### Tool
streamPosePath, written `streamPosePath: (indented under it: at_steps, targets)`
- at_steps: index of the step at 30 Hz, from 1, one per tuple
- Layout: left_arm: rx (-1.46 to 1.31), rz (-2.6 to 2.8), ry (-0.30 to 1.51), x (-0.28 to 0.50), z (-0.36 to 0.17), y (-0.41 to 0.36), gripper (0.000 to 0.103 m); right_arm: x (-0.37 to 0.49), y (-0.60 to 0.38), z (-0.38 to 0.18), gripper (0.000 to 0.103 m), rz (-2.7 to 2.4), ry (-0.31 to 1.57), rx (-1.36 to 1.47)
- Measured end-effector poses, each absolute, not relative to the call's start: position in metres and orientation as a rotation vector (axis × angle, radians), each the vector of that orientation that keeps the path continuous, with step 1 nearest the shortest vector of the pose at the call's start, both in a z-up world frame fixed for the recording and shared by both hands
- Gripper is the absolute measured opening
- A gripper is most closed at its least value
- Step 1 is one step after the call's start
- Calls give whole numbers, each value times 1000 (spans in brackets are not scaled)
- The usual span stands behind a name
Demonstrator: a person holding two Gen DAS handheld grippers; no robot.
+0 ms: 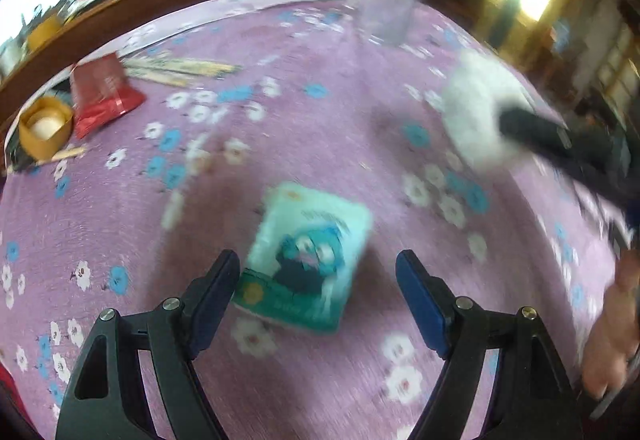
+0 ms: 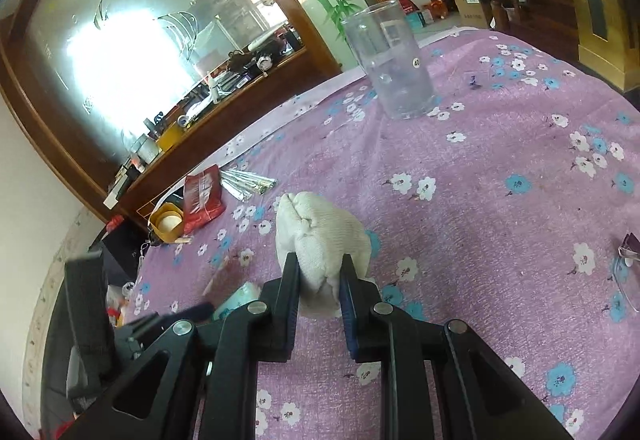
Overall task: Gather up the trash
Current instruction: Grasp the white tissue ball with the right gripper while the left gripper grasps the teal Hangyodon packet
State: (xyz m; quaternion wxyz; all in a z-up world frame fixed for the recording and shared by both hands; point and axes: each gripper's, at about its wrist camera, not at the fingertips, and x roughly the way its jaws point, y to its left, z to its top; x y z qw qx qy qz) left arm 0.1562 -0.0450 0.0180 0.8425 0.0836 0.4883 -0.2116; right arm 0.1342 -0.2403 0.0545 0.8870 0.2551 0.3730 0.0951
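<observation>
Tissue wad (image 2: 320, 244): soft, light, crushable; right gripper (image 2: 320, 282) pinches its near end. Packet (image 1: 306, 256): flat, slippery; left gripper (image 1: 318, 272) wide open, empty.

The right hand-held gripper (image 2: 319, 286) is clamped on a crumpled white paper wad (image 2: 318, 240), both pads pressing its sides. Under it there's the surface (image 2: 500, 224) with a purple flowery cloth. A clear plastic cup (image 2: 390, 60) stands upright at the far edge, and over left sit a red packet (image 2: 202, 198) and a yellow tape roll (image 2: 167, 222) side by side.
</observation>
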Motion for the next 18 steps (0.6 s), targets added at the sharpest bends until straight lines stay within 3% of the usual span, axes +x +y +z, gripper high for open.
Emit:
streamPosePath:
  at_steps: [8,9,11,18]
  targets:
    - [237,-277,1006,152,19,-61,79,133,-235,56,20,191,765,499]
    - [222,-249,1010,155,18,-60,75,133,-235,56,20,187,765,492]
    - [176,-234,1036,160,14,-55,54,134,-235,54,20,179,771,487]
    - [122,-200,1007,140,15,-40,40,134,-232,54,21,196,771,477]
